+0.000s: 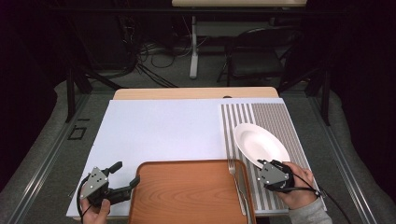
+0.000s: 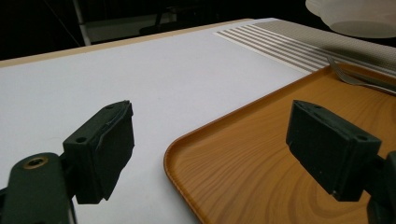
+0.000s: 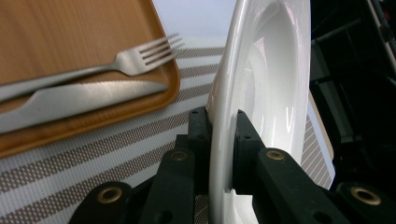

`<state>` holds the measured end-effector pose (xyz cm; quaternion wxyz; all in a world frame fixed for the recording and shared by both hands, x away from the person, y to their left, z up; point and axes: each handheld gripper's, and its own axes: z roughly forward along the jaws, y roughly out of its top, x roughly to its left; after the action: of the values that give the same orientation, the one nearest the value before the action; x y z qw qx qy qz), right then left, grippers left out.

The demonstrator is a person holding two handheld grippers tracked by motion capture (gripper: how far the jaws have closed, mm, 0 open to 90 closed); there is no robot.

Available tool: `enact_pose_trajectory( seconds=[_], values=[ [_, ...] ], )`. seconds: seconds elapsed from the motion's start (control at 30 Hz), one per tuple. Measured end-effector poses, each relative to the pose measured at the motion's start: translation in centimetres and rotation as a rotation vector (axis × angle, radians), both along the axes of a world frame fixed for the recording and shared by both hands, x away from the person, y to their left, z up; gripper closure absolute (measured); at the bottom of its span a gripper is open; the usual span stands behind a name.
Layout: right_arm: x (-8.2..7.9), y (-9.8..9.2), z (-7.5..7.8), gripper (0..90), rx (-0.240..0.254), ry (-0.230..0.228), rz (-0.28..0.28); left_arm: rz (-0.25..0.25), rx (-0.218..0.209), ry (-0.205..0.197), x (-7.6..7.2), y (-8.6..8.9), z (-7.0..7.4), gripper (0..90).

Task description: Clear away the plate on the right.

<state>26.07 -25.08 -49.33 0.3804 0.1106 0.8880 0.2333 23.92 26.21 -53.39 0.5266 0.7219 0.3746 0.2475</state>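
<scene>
My right gripper (image 1: 264, 163) is shut on the near rim of a white plate (image 1: 259, 142), which hangs tilted above the striped placemat (image 1: 280, 116) at the right. In the right gripper view both pads clamp the rim of the plate (image 3: 266, 70) edge-on, with my right gripper (image 3: 223, 126) around it. A wooden tray (image 1: 187, 191) lies at the front centre, with a fork (image 1: 236, 179) and a knife (image 3: 79, 100) along its right side. My left gripper (image 1: 125, 172) is held open at the tray's left front corner, its jaws wide apart over the corner of the tray (image 2: 261, 154) and nothing between them.
A white sheet (image 1: 159, 130) covers most of the table. The table's far wooden edge (image 1: 196, 93) faces a dark floor with cables, a table leg and a black chair (image 1: 254, 56).
</scene>
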Motion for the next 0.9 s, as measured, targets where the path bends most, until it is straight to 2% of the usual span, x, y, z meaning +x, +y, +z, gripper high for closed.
enact_pose_trajectory(
  seconds=[0.1,0.13,0.23,0.27,0.33,0.43,0.5,0.7,0.83,0.9],
  values=[
    [-0.6,0.4,0.4,81.4,0.007,-0.017,0.024,-0.004,0.001,-0.001,0.0,0.0,0.0,15.3],
    [-1.0,0.7,0.5,81.4,0.012,-0.035,0.039,-0.004,0.001,-0.001,0.0,0.0,0.0,15.3],
    [-1.4,1.0,0.7,81.4,0.028,-0.039,0.056,-0.004,0.002,-0.002,0.0,0.0,0.0,15.3],
    [-1.8,1.4,0.9,81.4,0.03,-0.052,0.085,-0.004,0.002,-0.002,0.0,0.0,0.0,15.3],
    [-2.0,1.6,1.1,81.3,0.03,-0.056,0.093,-0.004,0.002,-0.002,0.0,0.0,0.0,15.3],
    [-2.7,2.6,1.4,81.4,0.038,-0.077,0.135,-0.003,0.002,-0.002,0.0,0.0,0.0,15.3],
    [-2.9,2.8,1.4,81.4,0.051,-0.074,0.135,-0.003,0.002,-0.002,0.0,0.0,0.0,15.3],
    [-3.6,4.0,1.7,81.4,0.07,-0.091,0.207,-0.003,0.002,-0.002,0.0,0.0,0.0,15.3],
    [-4.0,5.0,1.6,81.3,0.06,-0.091,0.267,-0.003,0.002,-0.002,0.0,0.0,0.0,15.3],
    [-4.2,5.3,1.6,81.3,0.059,-0.093,0.274,-0.004,0.003,-0.001,0.0,0.0,0.0,15.3]
  ],
)
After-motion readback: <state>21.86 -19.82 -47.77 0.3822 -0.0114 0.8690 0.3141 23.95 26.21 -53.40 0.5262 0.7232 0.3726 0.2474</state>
